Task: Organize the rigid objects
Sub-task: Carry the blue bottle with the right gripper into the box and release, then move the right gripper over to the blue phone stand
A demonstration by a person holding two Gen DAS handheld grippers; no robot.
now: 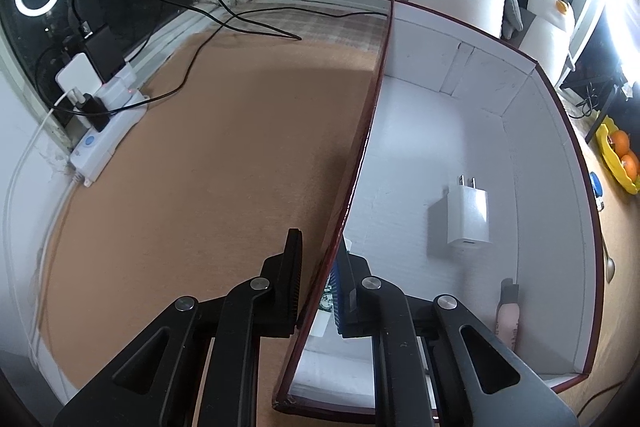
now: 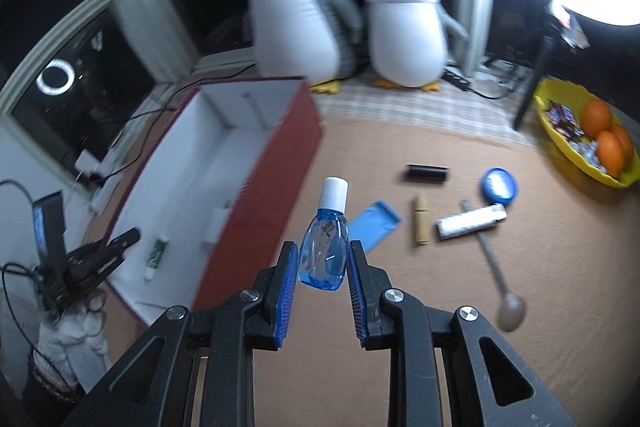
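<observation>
My right gripper [image 2: 323,259] is shut on a small blue bottle [image 2: 324,259] with a white cap and holds it above the tan table, right of the red box. My left gripper [image 1: 320,263] straddles the left wall of the red box [image 1: 360,163], with one finger outside and one inside, closed on the wall. The left gripper also shows in the right wrist view [image 2: 120,247] at the box's near left rim. Inside the box lie a white charger [image 1: 468,217], a pink tube [image 1: 507,319] and a small white-and-green tube [image 2: 157,255].
On the table right of the box lie a blue lid [image 2: 376,223], a black bar [image 2: 426,174], a wooden stick [image 2: 421,225], a white tube [image 2: 470,222], a round blue jar [image 2: 499,185] and a spoon [image 2: 500,279]. A yellow fruit bowl [image 2: 560,143], two penguin toys [image 2: 296,11] and a power strip [image 1: 108,135] ring the area.
</observation>
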